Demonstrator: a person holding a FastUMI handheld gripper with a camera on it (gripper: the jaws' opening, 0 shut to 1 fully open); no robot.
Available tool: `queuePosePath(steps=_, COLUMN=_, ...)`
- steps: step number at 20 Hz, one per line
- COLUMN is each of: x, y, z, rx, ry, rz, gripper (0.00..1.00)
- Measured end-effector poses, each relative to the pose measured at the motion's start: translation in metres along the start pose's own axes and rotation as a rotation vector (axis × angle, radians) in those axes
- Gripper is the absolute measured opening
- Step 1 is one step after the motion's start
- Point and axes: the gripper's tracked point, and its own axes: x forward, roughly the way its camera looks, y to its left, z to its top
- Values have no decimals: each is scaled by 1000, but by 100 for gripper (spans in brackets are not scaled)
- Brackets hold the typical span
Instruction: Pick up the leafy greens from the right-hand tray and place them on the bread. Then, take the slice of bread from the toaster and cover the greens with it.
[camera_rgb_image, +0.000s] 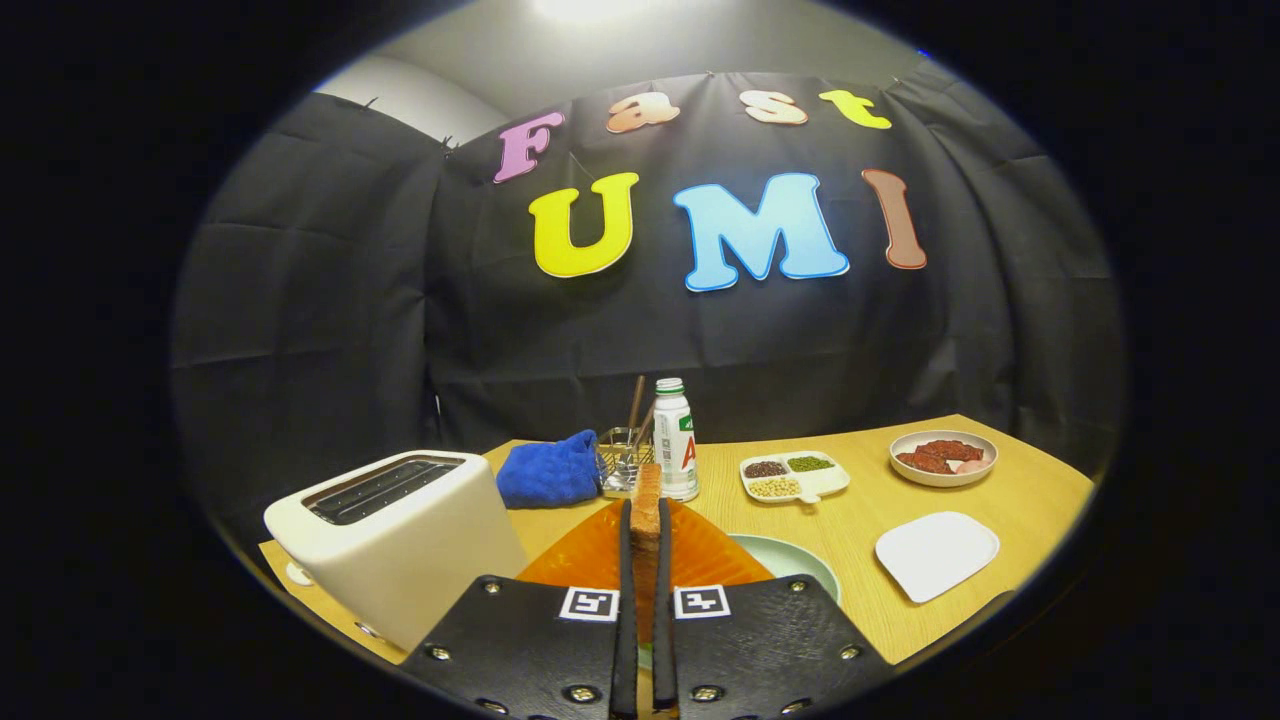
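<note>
Nearest the lens, at bottom centre: gripper (645, 520), fingers nearly pressed together, pinching a bread slice (646, 505) edge-on between them. Slice upright, top edge poking above the fingertips, crust brown. Square markers on both finger mounts, low in the frame.

Behind and under the slice: orange mat (700, 560), fanned out across lower centre. Partly tucked against its right side: pale green plate (800, 560), rim showing just right of the right finger mount. Cannot tell what lies on that plate; hidden by the gripper.

Lower left: toaster (400, 540), cream, slots on top, well left of the fingers, apart from the slice.

Centre, beyond the fingertips: blue cloth (548, 470), beside it a wire holder (622, 462) with sticks standing in it, then a bottle (676, 440) with green cap, upright, just right of the holder.

Right of centre: divided tray (795, 477) with dark, green and pale fillings in separate compartments. Farther right: round bowl (944, 457) with reddish pieces. Lower right: white square plate (936, 555), bare on top.

All resting on a wooden table (1030, 500). No leafy greens clearly made out.
</note>
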Motion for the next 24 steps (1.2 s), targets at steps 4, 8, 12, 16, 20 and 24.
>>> queuePosePath(steps=4, x=6, y=-6, z=-19, rx=18, ry=27, rz=-3, gripper=6)
queuePosePath(steps=8, x=7, y=-32, z=-28, rx=-1, ry=34, rz=-75, gripper=6)
queuePosePath(steps=12, x=8, y=-55, z=-40, rx=-49, ry=80, rz=-143, gripper=6)
queuePosePath(steps=16, x=9, y=-74, z=-53, rx=-90, ry=131, rz=-182, gripper=6)
queuePosePath(steps=20, x=12, y=-84, z=-65, rx=-56, ry=192, rz=-181, gripper=8)
queuePosePath(steps=24, x=11, y=-88, z=-66, rx=-32, ry=202, rz=-167, gripper=14)
